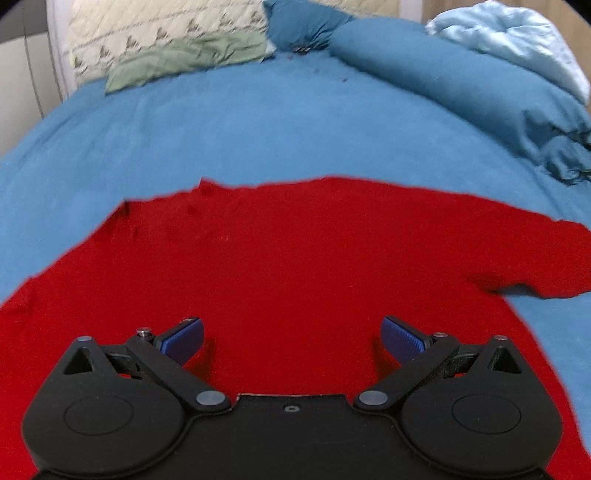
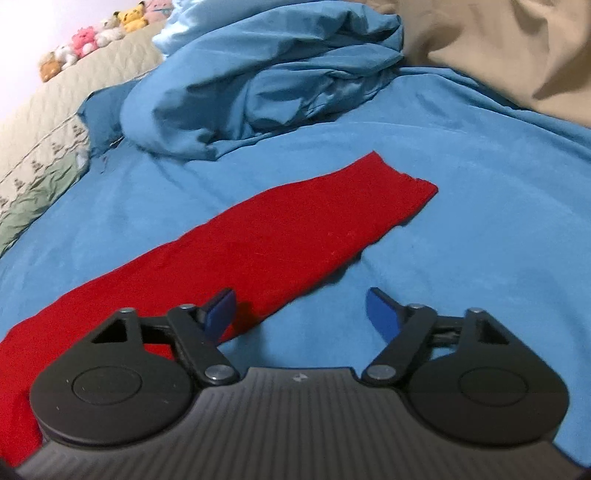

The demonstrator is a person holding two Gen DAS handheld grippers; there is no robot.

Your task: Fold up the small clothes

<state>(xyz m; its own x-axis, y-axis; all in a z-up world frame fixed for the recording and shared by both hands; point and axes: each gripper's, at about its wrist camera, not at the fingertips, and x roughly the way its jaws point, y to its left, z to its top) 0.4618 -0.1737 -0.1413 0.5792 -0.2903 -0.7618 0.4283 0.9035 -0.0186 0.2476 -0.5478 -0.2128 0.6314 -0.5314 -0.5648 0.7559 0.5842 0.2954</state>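
Left wrist view: we see the red garment (image 1: 295,266) spread flat on the blue bedsheet (image 1: 258,129), filling the lower part of the view, one sleeve running out to the right.
Left gripper (image 1: 291,339): released, jaws wide, blue pads (image 1: 184,338) over the body of the garment, gripping nothing. We cannot tell whether the pads touch the cloth.
Background: a quilted pillow (image 1: 159,33) and a rumpled blue duvet (image 1: 461,85) at the far end, well apart from the work.
Right wrist view: we see the sleeve (image 2: 295,236) lying straight and flat on the sheet, cuff end pointing away toward the duvet heap (image 2: 266,81).
Right gripper (image 2: 299,310): released, jaws wide; left pad over the sleeve's near edge, right pad over bare sheet.
Step in hand (our judgement): folding has not begun; taking the sleeve looks first.
Technique note: we would pinch the garment layer only, not the sheet, grip close to an edge, and carry the sleeve low across the body so it lands without creases.
Risk: soft bedding may bunch beneath the fold.
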